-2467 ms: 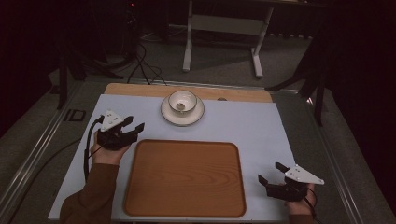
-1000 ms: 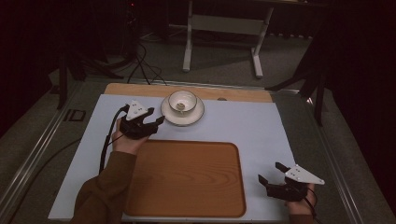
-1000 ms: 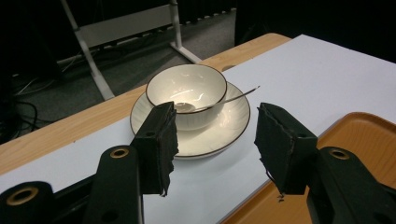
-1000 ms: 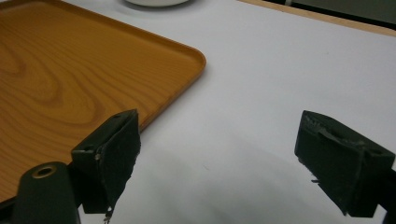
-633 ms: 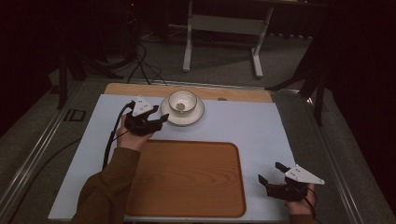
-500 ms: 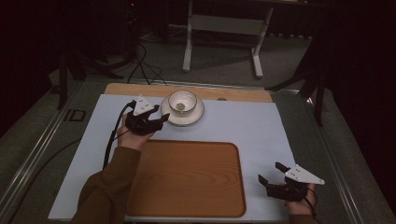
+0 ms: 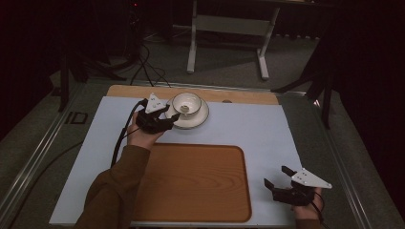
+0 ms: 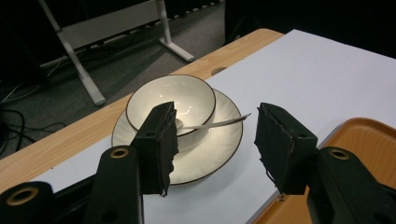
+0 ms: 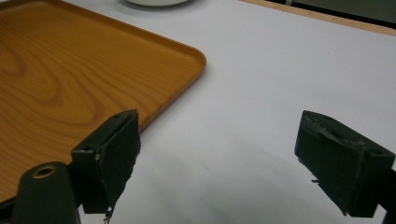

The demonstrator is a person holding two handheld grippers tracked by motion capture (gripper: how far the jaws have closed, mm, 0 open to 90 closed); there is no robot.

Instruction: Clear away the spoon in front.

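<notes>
Saucer [image 8: 205,154] rim between spread fingers [image 8: 161,144] of left gripper [image 8: 212,144], untouched; right gripper [image 9: 233,163] released.

Dim room, grey carpet floor [image 7: 229,57], white metal stand [image 7: 229,28], black cables [image 7: 143,62] behind wooden table [image 7: 239,95].

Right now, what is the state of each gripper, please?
Left gripper: open, empty, at the saucer.
Right gripper: open, empty, beside the tray.

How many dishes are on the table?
2. A white bowl with a spoon in it sits on a white saucer at the far side, just in front of the left tool. The tray holds none.
</notes>
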